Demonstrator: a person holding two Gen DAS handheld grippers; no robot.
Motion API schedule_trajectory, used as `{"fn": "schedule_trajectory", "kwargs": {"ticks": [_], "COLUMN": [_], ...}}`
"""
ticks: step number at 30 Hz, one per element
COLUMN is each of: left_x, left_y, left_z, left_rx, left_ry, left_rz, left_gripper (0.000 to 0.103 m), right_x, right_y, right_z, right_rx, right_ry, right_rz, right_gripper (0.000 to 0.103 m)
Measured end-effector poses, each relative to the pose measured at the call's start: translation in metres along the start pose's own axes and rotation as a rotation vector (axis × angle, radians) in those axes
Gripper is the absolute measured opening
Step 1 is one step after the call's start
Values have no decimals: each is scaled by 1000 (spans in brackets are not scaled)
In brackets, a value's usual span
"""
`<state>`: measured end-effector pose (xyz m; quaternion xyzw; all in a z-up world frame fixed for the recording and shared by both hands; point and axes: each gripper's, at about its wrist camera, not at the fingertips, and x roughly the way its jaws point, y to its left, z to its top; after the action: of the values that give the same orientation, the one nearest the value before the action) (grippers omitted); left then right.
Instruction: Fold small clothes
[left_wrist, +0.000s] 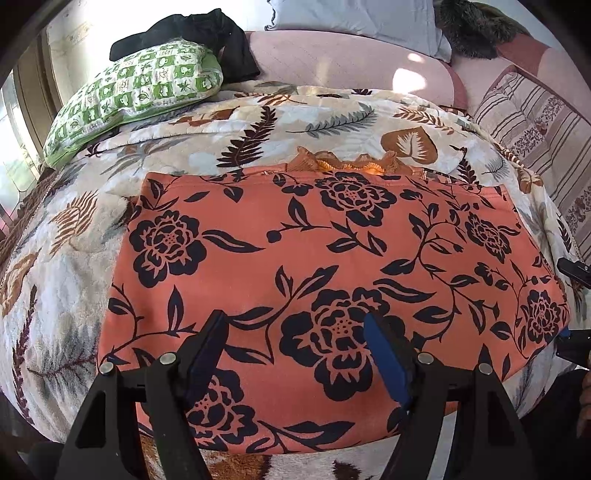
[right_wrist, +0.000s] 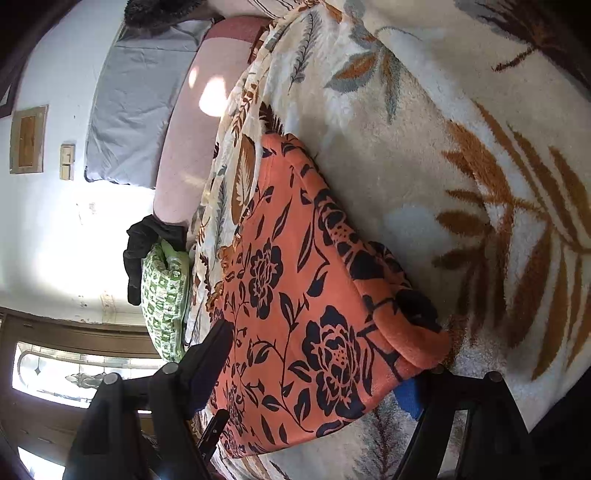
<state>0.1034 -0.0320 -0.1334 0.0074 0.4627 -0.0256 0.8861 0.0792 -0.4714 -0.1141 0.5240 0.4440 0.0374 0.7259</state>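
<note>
Left wrist view: left gripper (left_wrist: 295, 354) wide, empty, above the near edge of the orange floral garment (left_wrist: 332, 258), lying flat crosswise on the leaf-patterned bed blanket (left_wrist: 55, 314). Right wrist view: right gripper (right_wrist: 314, 373) wide, straddling the garment's corner, pads seemingly not pressing; pink headboard (right_wrist: 184, 147) beyond.

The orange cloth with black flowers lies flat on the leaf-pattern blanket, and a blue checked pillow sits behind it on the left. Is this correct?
Not quite: the checked pillow is green and white, not blue, as the left wrist view shows. The rest holds: the orange cloth lies flat on the leaf-pattern blanket, with that pillow behind it on the left.
</note>
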Motion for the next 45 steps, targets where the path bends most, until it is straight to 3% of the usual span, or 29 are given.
{"fn": "schedule_trajectory", "kwargs": {"ticks": [5, 9, 13, 16, 19, 20, 21, 22, 23, 27, 29, 31, 32, 33, 34, 35, 37, 39, 43, 45], "left_x": [21, 14, -2, 26, 27, 27, 27, 28, 28, 28, 26, 18, 9, 2, -3, -4, 6, 29, 32, 33], "left_y": [-4, -5, -5, -7, -11, -10, -9, -9, -9, -8, -9, -10, -12, -14, -17, -21, -29, -34, -32, -30], "left_z": [-3, -2, 1, -5, -11, -10, -10, -10, -10, -11, -8, -3, -1, 1, 3, 4, 4, -2, -7, -6], "left_rx": [15, 31, 35, 67, 114, 109, 103, 102, 105, 110, 102, 89, 90, 93, 100, 108, 133, 160, 164, 166], "left_ry": [56, 37, -36, 67, 30, 32, 35, 35, 33, 30, 41, 27, -7, -44, -71, -82, -55, 33, 19, 27], "left_rz": [17, 20, 15, 30, 52, 50, 47, 46, 47, 45, 46, 42, 26, 14, 8, -2, -20, 22, 15, 9], "left_gripper": [78, 79, 83, 85, 90, 90, 90, 90, 91, 91, 91, 91, 91, 91, 91, 91, 91, 91, 92, 93], "right_x": [4, 6, 5, 5, 5, 5, 5, 7, 6, -11, -2, 16, 13, 4, -5, -15, -37, -47, -23, 9], "right_y": [2, 4, 6, 5, 2, 4, 8, 13, 19, 63, 57, 26, 16, 13, 13, 15, 23, 33, 50, 55], "right_z": [2, 2, 2, 2, 4, 5, 5, 6, 5, -11, -14, -7, -4, -2, -1, 3, 13, 30, 85, 114], "right_rx": [-20, -39, -48, -39, -36, -56, -89, -130, -171, -412, -457, -373, -325, -308, -311, -311, -335, -356, -366, -366], "right_ry": [0, -4, -8, -11, 2, 10, 20, 40, 41, -51, -28, 92, 98, 81, 76, 55, -10, -24, 40, 109], "right_rz": [-37, -61, -65, -63, -54, -45, -50, -71, -95, -229, -321, -376, -322, -278, -268, -254, -225, -186, -51, -60], "right_gripper": [81, 80, 80, 80, 79, 76, 57, 21, 11, 10, 9, 15, 17, 32, 66, 78, 82, 82, 82, 81]}}
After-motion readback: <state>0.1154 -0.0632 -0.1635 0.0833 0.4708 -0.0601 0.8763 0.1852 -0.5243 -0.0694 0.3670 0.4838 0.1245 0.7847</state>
